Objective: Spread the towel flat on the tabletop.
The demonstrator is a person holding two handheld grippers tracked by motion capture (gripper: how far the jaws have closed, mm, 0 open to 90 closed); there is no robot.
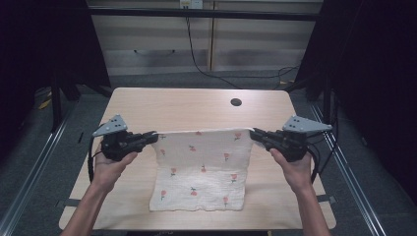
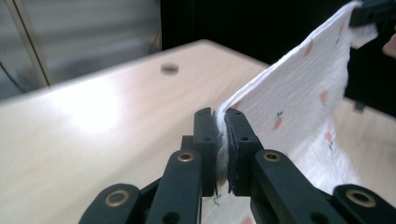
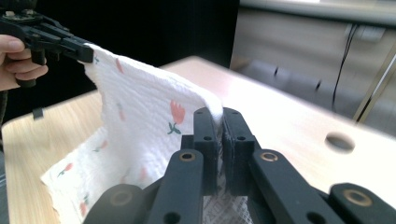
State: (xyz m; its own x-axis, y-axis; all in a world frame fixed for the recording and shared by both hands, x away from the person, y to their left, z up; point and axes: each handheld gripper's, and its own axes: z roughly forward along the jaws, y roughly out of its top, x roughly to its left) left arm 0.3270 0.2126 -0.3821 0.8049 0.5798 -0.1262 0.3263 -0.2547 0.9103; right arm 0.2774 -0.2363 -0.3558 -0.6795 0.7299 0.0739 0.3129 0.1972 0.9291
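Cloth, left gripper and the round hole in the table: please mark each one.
cloth [image 1: 201, 172], high view, middle of the flowered fabric.
left gripper [image 2: 221, 128], left gripper view, between its fingertips, shut on the cloth's corner.
hole [image 1: 236, 102], high view, centre of the dark opening in the table's far side.

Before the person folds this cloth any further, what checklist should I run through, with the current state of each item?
1. Left gripper shut on a far corner of the white floral-print cloth: ok.
2. Right gripper shut on the other far corner: ok.
3. Edge between the two grippers lifted and fairly straight in the high view: ok.
4. Near edge of the cloth lying on the light wooden table: ok.
5. Near edge lying flat and square: not ok, its left corner looks slightly skewed.
6. Depth of each grip on the fabric: cannot tell.
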